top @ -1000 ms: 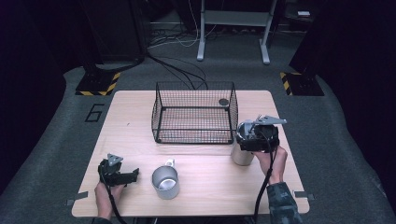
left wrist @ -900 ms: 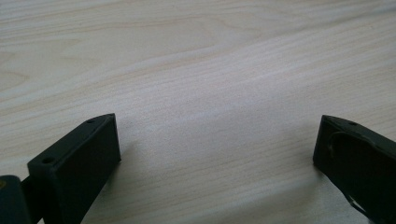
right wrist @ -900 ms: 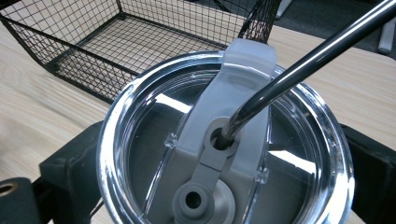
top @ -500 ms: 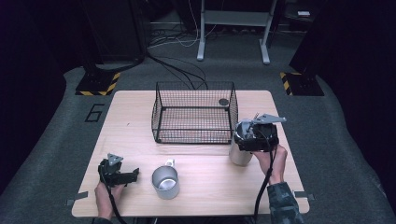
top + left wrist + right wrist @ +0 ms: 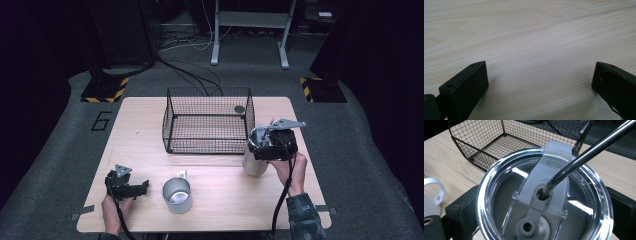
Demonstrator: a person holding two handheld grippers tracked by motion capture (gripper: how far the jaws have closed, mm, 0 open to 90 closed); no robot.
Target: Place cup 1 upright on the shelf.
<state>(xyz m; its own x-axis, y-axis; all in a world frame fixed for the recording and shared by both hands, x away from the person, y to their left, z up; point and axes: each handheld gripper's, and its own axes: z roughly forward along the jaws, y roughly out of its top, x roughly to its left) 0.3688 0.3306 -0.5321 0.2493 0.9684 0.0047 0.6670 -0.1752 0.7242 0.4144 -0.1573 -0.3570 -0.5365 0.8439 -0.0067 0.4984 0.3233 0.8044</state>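
While the left gripper (image 5: 131,186) rests spread and empty near the table's (image 5: 150,125) front-left corner, the right gripper (image 5: 544,220) clamps the lidded tumbler (image 5: 254,159) near the right edge, beside the wire basket (image 5: 207,120), presumably for loading.

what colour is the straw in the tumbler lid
Dark, shiny metallic straw through the clear lid; the right gripper view shows it best.

Table lit, surroundings dark; lid (image 5: 544,202) glare, prob. overhead light.

Left gripper (image 5: 144,187): jaws stood wide apart, nothing between them
Right gripper (image 5: 257,146): jaws clamped either side of its load
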